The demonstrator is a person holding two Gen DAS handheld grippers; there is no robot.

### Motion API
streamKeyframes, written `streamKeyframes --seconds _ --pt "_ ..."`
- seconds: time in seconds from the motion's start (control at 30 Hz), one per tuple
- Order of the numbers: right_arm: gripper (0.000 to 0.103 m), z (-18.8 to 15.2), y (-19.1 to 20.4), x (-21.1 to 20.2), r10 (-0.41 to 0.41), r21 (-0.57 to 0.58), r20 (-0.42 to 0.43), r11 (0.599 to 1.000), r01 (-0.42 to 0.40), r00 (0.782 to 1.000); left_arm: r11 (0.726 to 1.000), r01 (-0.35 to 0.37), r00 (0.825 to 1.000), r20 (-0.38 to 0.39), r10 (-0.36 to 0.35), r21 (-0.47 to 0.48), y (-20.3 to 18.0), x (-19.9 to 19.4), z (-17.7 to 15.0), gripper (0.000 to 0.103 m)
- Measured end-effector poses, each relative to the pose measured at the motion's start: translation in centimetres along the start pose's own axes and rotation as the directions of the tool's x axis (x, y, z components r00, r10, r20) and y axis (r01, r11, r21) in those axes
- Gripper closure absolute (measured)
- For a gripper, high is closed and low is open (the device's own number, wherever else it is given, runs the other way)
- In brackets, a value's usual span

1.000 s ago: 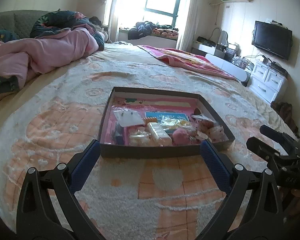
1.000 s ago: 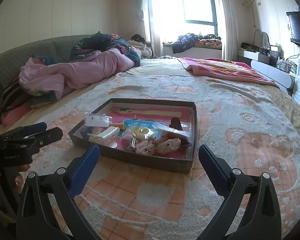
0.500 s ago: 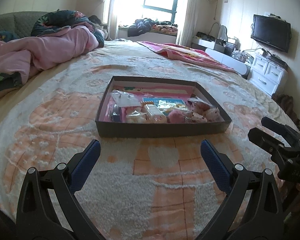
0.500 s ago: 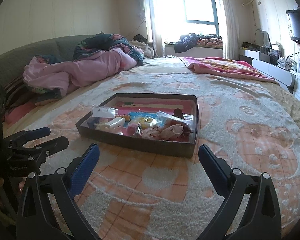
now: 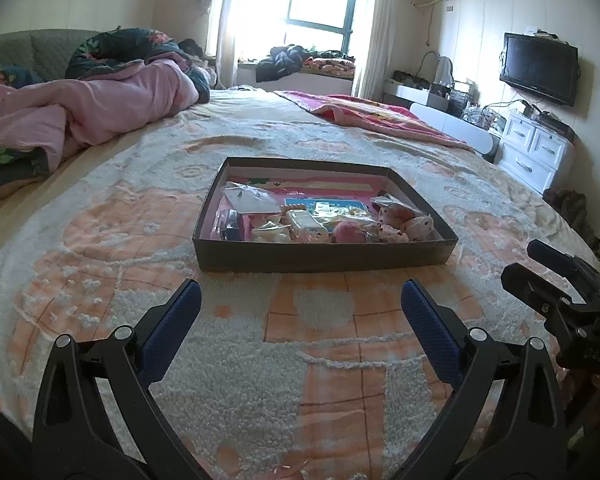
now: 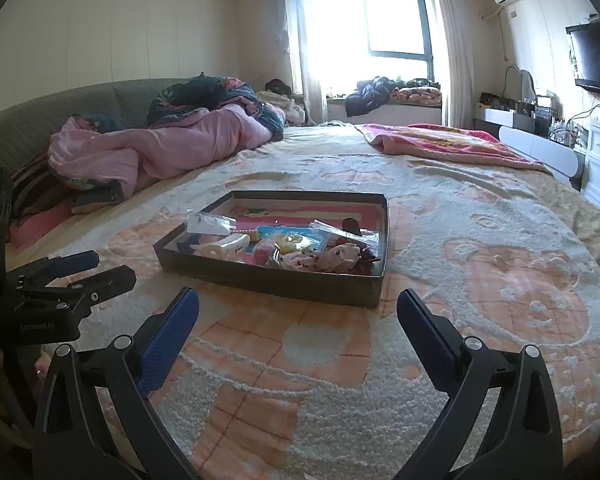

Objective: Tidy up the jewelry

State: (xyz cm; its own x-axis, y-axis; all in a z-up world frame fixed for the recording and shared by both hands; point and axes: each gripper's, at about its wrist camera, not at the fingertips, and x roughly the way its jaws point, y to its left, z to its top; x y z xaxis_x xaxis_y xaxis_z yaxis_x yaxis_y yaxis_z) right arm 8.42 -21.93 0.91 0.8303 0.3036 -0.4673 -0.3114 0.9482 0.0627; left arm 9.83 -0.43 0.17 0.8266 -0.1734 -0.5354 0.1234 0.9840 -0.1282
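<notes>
A shallow dark box (image 5: 324, 256) (image 6: 268, 280) lies on the bed's patterned blanket. It holds several small items on a pink lining: clear plastic bags (image 5: 248, 196), a cream case (image 5: 306, 226), a blue card (image 5: 324, 204), a pink pompom (image 5: 346, 232) and pink spotted pieces (image 6: 332, 258). My left gripper (image 5: 300, 300) hovers open well short of the box, nothing between its blue pads. My right gripper (image 6: 298, 308) is open and empty too, near the box's front right corner. Each gripper shows at the edge of the other's view: the right gripper (image 5: 540, 264), the left gripper (image 6: 100, 266).
A pink duvet (image 5: 100, 108) is heaped at the bed's left by a grey headboard (image 6: 60, 116). A pink blanket (image 5: 380, 118) lies at the far right. White drawers (image 5: 536, 152), a wall TV (image 5: 540, 68) and a window (image 6: 396, 20) stand beyond the bed.
Both grippers have pulled back from the box, which now sits farther off and smaller in both views. Both stay open and empty.
</notes>
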Motion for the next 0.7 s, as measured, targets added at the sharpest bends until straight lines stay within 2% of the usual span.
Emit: streamKeyframes --seconds 0.7 --pt "0.006 -1.0 -0.9 -1.8 -0.042 0.021 0.117 0.999 0.04 0.992 1.0 -0.023 0.993 0.117 0.022 0.01 0.2 -2.0 -0.6 0.011"
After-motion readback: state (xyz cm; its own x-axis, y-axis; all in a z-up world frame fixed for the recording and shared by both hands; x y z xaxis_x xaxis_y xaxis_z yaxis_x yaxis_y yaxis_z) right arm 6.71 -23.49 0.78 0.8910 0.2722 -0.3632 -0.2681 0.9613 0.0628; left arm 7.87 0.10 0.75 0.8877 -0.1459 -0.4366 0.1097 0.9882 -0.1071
